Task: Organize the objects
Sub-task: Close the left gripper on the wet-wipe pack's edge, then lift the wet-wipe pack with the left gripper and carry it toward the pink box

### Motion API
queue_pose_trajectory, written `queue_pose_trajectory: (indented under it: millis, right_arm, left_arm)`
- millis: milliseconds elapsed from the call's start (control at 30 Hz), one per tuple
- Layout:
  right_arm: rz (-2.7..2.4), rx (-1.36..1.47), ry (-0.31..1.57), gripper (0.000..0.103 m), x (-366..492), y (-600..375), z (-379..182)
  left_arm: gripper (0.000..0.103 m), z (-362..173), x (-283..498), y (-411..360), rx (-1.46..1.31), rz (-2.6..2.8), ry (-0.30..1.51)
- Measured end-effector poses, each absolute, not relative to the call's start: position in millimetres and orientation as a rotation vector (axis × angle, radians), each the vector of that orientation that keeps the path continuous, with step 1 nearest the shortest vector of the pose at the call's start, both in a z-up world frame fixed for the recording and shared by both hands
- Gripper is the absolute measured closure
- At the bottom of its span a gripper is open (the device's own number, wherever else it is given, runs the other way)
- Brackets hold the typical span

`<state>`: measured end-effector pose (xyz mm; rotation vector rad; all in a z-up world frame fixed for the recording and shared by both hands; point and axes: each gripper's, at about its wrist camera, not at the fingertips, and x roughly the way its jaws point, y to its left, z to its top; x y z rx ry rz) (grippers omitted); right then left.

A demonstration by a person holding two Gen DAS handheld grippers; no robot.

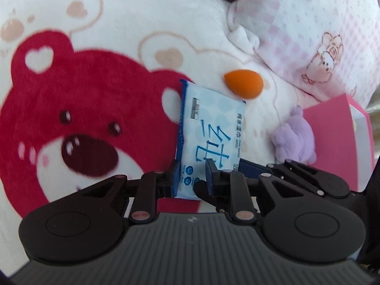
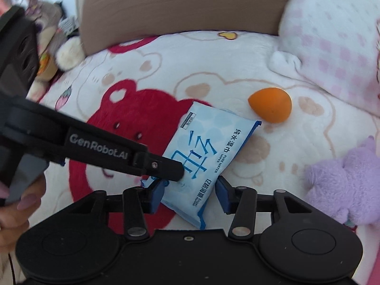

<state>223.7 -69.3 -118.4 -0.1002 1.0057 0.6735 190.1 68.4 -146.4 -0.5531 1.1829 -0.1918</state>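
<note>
Both tongs on wipes pack (image 2: 199, 156): left tongs (image 1: 192, 175) clenched on it, right tongs (image 2: 190, 192) straddling, grip unclear. Opposing pulls could tear wrapper.

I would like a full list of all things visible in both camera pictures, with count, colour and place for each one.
wet wipes pack: one, light blue with blue print, on the blanket, held at its near end.
makeup sponge: one, orange, on the blanket beyond the pack.
plush toy: one, purple, right of the pack.
blanket: one, white with red bear print, under everything.
pillow: one, white and pink check, far right.
box: one, pink, right edge.
headboard: one, brown, behind the blanket.
stuffed toys: several, grey and cream, far left.
left gripper: black, blue pads, shut on the pack.
right gripper: black, blue pads, around the pack's end.
hand: one, holding the left gripper.
</note>
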Motion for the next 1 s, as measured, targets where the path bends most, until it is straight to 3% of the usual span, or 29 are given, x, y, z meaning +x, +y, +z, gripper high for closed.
queue_pose_trajectory:
  millis: [200,567,833,1000]
  right_arm:
    - [0.735,-0.14,1.011,0.039,201.4,-70.4,-109.0]
    - [0.654,-0.097,1.064,0.03,188.4,-77.2,-116.3]
    - [0.619,-0.11,0.97,0.03,176.1,-72.5,-100.9]
    - [0.571,-0.066,1.058,0.03,178.4,-78.9,-113.4]
  left_arm:
    - [0.082,-147.5,173.1,80.4,-0.655,-0.247,1.264]
    - [0.082,-147.1,185.1,82.4,-0.54,-0.176,1.179]
    - [0.082,-155.4,189.0,75.4,-0.562,-0.203,1.173]
    - [0.083,-158.8,186.0,76.8,-0.63,-0.205,1.201]
